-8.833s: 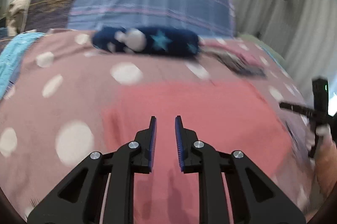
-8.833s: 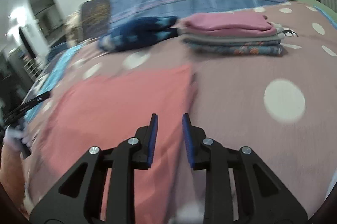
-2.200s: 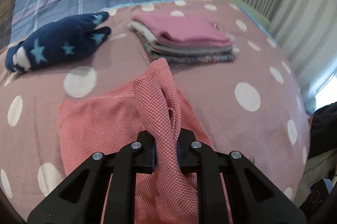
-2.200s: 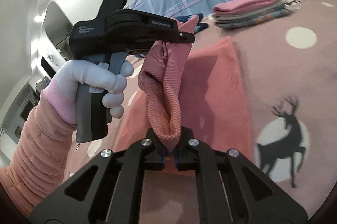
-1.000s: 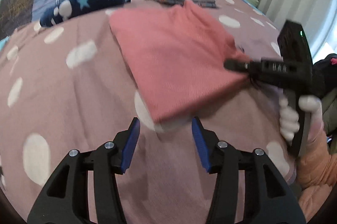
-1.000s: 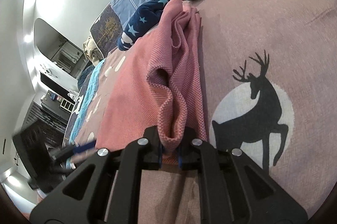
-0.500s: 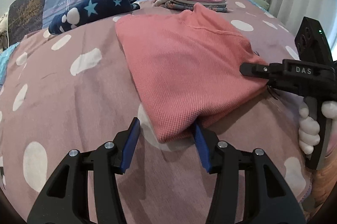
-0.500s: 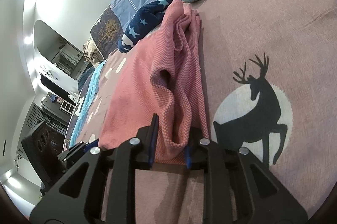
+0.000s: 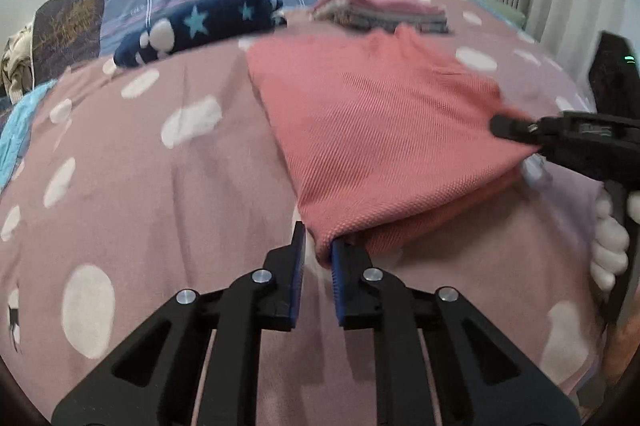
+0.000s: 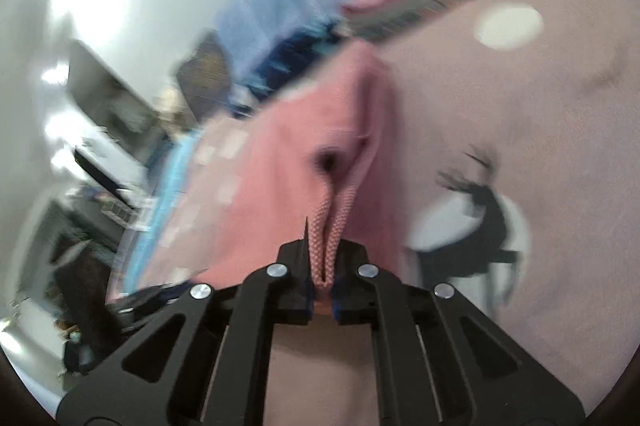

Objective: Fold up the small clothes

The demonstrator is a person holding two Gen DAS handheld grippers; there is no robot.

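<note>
Your left gripper [image 9: 317, 254]: fingers narrowly parted, straddling the near corner of the pink garment [image 9: 380, 130]. Your right gripper [image 10: 323, 266]: fingers pinching a bunched garment edge; that view blurred. Garment: folded double, flat on the bed [image 9: 140, 186], 12 to 2 o'clock of your left fingers.

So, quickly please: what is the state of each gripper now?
Left gripper: part open, around the near corner of the red garment, not clamped.
Right gripper: closed on a fold of the garment.
</note>
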